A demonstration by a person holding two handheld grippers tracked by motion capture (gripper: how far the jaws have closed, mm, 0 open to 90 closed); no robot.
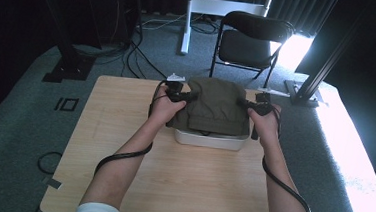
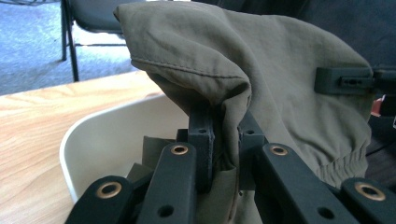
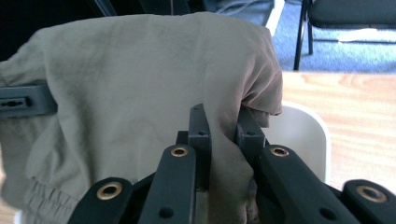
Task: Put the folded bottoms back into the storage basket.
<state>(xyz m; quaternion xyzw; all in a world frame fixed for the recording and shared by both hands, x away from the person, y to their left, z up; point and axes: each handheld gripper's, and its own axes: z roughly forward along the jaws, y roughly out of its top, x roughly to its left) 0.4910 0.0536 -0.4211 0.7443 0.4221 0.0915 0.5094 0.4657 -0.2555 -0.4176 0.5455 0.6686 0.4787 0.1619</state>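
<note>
I hold the olive garment (image 1: 212, 105) folded and stretched between my two grippers, directly above the white tub (image 1: 210, 139) at the far middle of the table (image 1: 124, 131). My left gripper (image 2: 223, 140) has its jaws clamped on a bunched fold at one side; my right gripper (image 3: 223, 133) is clamped on the opposite fold. Judged step: lowering into the tub. Next: descend evenly, keep the cloth inside the rim, then release.

- Your olive-green garment (image 1: 212, 103) is plain, without pattern.
- The tub (image 1: 210, 139) under it is white.
- Your hand-held grippers are black: left (image 1: 182, 96), right (image 1: 252, 106).
- The surface (image 1: 126, 106) is light wood-grain.
- The chair (image 1: 248, 40) is black.
</note>
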